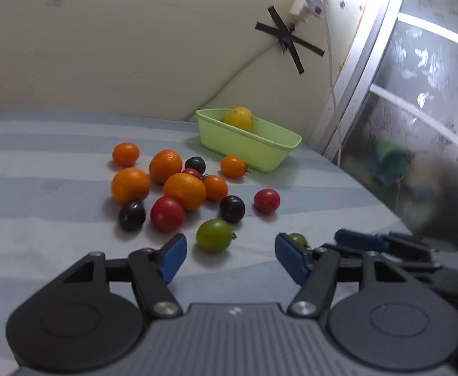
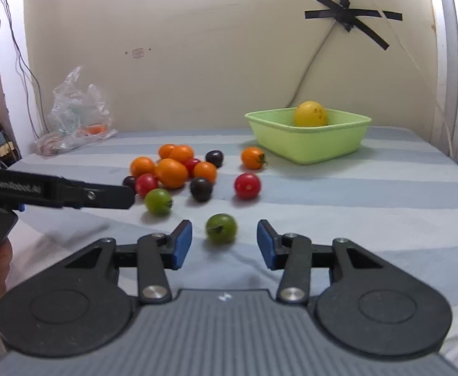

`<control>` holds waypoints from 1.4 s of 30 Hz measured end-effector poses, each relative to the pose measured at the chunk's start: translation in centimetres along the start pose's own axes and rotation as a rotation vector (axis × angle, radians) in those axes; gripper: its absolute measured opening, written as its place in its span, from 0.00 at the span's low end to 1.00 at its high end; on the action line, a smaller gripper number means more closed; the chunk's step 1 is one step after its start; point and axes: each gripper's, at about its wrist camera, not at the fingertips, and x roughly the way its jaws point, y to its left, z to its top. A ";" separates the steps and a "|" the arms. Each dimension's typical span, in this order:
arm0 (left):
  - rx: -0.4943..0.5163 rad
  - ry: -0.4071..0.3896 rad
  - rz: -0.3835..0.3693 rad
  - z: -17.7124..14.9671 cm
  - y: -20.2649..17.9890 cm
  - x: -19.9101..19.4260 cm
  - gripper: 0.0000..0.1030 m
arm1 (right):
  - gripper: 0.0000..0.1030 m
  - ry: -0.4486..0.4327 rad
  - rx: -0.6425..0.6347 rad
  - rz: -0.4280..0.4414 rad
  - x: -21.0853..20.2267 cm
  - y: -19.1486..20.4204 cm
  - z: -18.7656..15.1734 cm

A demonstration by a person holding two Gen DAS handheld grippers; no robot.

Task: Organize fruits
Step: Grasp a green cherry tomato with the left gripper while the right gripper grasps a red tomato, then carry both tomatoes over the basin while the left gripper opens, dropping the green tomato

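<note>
A blue-and-white striped cloth (image 2: 370, 188) spreads below a cream wall crossed with black tape (image 2: 351, 18). The right gripper (image 2: 224, 244) stands spread with a green tomato (image 2: 221, 228) just ahead between its blue pads, untouched — beyond it lies a loose cluster of oranges (image 2: 171, 173), red and dark tomatoes, and farther right a green tub (image 2: 307, 147) holding one yellow fruit (image 2: 310, 113). The left gripper (image 1: 230, 255), also spread and empty-jawed, faces a second green tomato (image 1: 214, 235) just ahead toward its left pad — not gripped.

Fruits (image 2: 179, 172) scattered on cloth; lemon (image 2: 310, 113) in bin (image 2: 307, 147).
</note>
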 end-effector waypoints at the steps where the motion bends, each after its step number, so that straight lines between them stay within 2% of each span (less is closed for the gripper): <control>1: 0.004 0.003 0.009 0.0 -0.2 0.3 0.60 | 0.45 0.001 0.001 -0.008 0.2 -0.2 0.1; 3: 0.002 0.005 0.012 0.1 -0.4 0.6 0.59 | 0.44 0.002 0.009 -0.009 0.5 -1.2 0.5; 6: 0.021 -0.006 -0.053 0.4 -1.5 0.5 0.59 | 0.44 -0.002 0.023 0.007 1.4 -2.9 1.8; 9: 0.134 0.007 -0.105 0.1 -4.5 1.4 0.59 | 0.42 0.028 0.038 0.037 3.5 -4.9 3.3; 12: 0.219 0.046 -0.084 -0.3 -6.7 3.3 0.59 | 0.42 0.099 0.082 0.129 6.2 -6.8 4.7; 14: 0.224 0.066 -0.074 -0.4 -7.0 4.5 0.59 | 0.42 0.140 0.092 0.182 7.6 -7.3 5.3; 16: 0.211 0.087 -0.063 -0.4 -6.8 5.4 0.52 | 0.42 0.162 0.078 0.220 8.6 -7.2 5.6; 18: 0.184 0.111 -0.058 -0.4 -6.5 6.1 0.37 | 0.42 0.180 0.042 0.227 9.3 -6.7 5.6; 19: 0.179 0.099 -0.054 -0.3 -6.3 6.0 0.34 | 0.42 0.188 0.025 0.230 9.6 -6.6 5.5; 20: 0.176 0.102 -0.049 -0.3 -6.2 6.1 0.27 | 0.42 0.195 0.009 0.235 9.9 -6.4 5.5; 24: 0.134 0.094 -0.053 -0.3 -5.6 5.6 0.26 | 0.30 0.206 -0.046 0.264 10.0 -5.7 5.1; 27: 0.112 0.085 -0.063 -0.1 -5.4 5.1 0.26 | 0.29 0.192 -0.089 0.253 9.4 -5.3 4.8; 29: 0.097 0.073 -0.080 0.4 -5.2 4.8 0.26 | 0.29 0.178 -0.077 0.248 8.8 -5.9 4.8; 32: 0.080 0.049 -0.113 1.9 -4.9 4.4 0.26 | 0.29 0.111 -0.039 0.225 7.6 -7.0 5.3; 35: 0.068 0.026 -0.154 4.9 -4.8 5.1 0.26 | 0.29 0.022 -0.003 0.174 6.6 -8.5 6.9; 37: 0.044 0.002 -0.207 7.4 -4.5 6.0 0.26 | 0.29 -0.030 0.022 0.130 6.3 -9.7 8.0; 42: -0.029 -0.006 -0.262 13.9 -3.0 11.4 0.26 | 0.29 -0.121 0.089 0.016 7.4 -12.4 10.4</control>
